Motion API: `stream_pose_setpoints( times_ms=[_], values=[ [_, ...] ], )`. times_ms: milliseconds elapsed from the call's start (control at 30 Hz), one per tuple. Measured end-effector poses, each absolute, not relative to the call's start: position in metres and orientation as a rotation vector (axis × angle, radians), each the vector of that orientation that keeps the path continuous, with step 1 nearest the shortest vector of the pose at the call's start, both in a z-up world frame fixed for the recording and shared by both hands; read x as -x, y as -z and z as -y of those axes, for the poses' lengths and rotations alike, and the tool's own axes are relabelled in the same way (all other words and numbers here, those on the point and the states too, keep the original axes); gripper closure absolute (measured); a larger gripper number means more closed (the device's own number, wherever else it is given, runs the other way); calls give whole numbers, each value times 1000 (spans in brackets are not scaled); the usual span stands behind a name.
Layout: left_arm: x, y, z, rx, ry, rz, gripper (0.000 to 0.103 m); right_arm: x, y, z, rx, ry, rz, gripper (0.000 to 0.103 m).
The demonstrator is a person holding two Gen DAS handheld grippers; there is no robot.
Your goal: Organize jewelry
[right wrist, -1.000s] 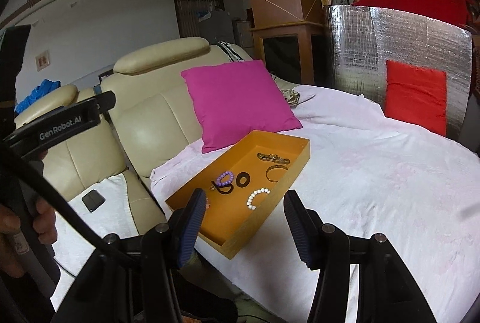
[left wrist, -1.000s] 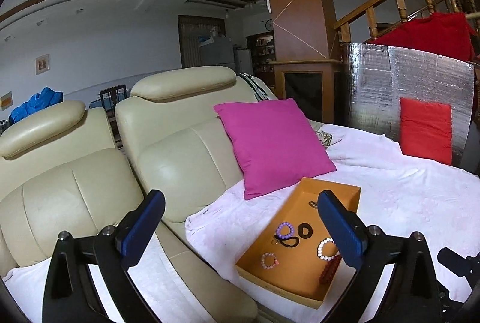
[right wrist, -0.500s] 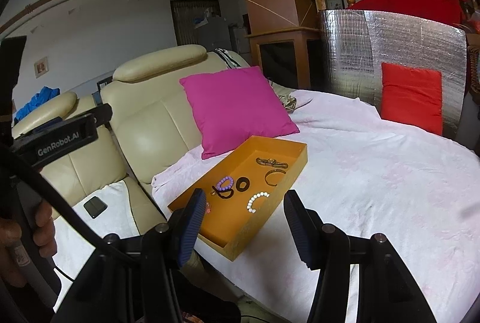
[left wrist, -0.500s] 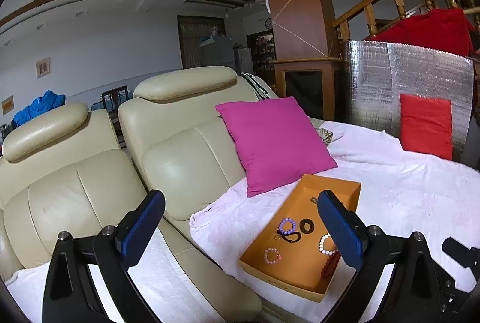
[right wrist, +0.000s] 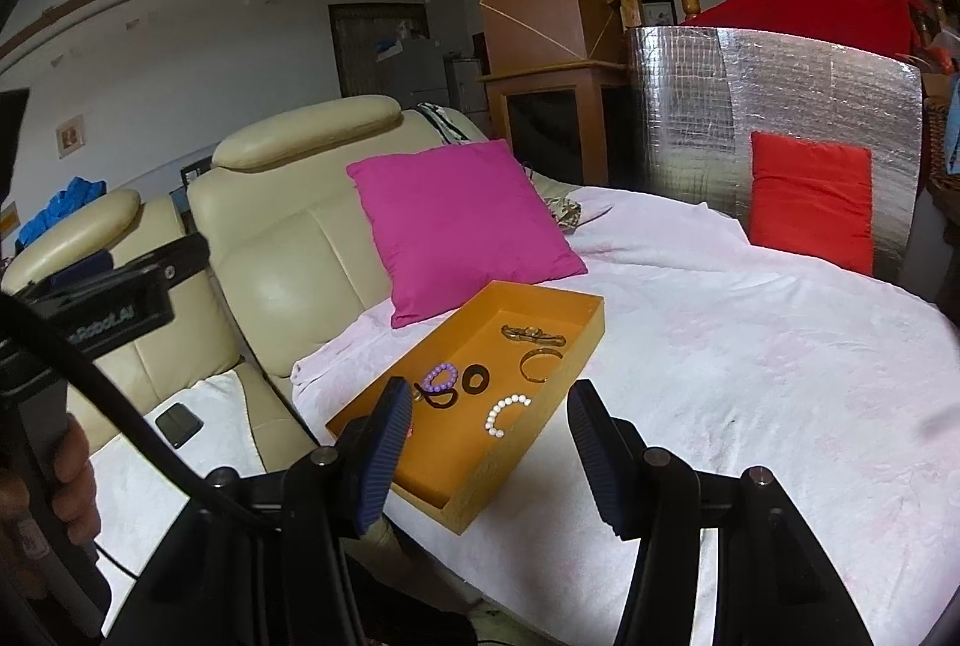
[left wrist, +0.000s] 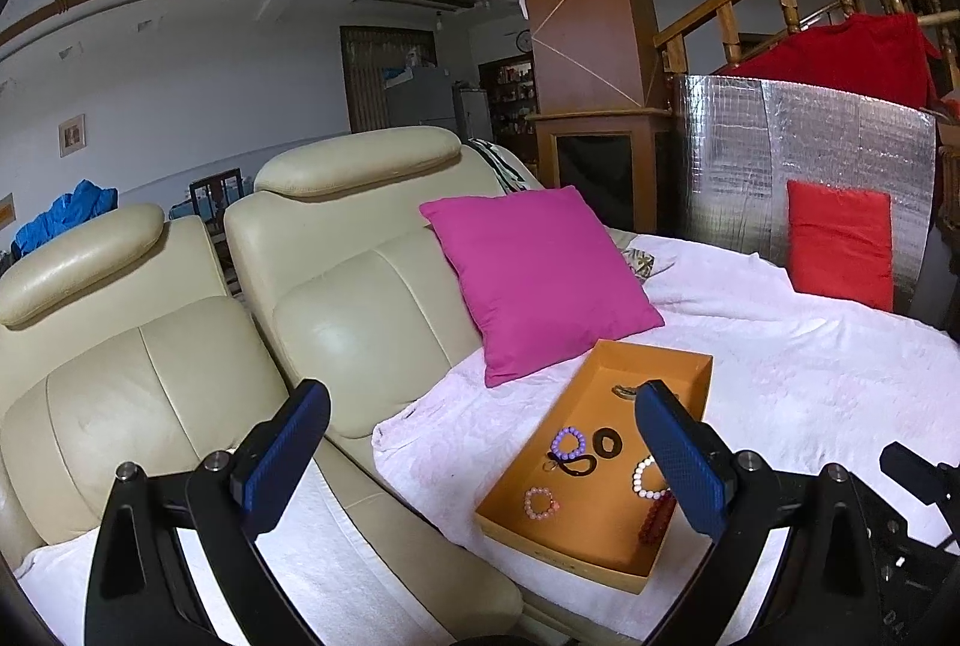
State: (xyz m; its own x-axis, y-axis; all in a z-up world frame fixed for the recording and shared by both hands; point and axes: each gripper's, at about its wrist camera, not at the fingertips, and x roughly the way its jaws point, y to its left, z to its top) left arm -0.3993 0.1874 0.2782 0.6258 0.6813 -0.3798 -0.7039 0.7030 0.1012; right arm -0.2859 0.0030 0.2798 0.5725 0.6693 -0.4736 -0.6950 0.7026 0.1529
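Orange tray (right wrist: 576, 340): lay flat on the white cloth (right wrist: 750, 346) over a round table, near its edge beside the cream sofa (left wrist: 336, 310), presumably so its contents stayed within reach. Contents, loose and apart on the tray floor: purple bead bracelet (right wrist: 441, 378), black ring (right wrist: 475, 379), black hair tie (right wrist: 441, 398), white bead bracelet (right wrist: 504, 412), gold bangle (right wrist: 538, 364), gold clasp piece (right wrist: 533, 334); pink bead bracelet (left wrist: 541, 503) and dark red bead strand (left wrist: 657, 517) at the near end. Pink cushion (right wrist: 459, 232) leaned against the sofa, just behind the tray. Right gripper (right wrist: 489, 457): fingers spread, empty, hovering short of the tray, probably lining up a pick. Left gripper (left wrist: 480, 457): spread wide, empty, held back over the sofa.
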Motion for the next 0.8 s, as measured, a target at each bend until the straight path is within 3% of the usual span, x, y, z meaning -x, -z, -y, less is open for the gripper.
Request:
stream_pose_setpoints(
  times_ms=[300,800],
  values=[
    [405,-276,-199,75,-786,-412,2,285,-282,-15,55,-747,-547,40],
    [409,-265,-221,123,-774,-417,2,279,-281,-29,62,-710,-572,40]
  ],
)
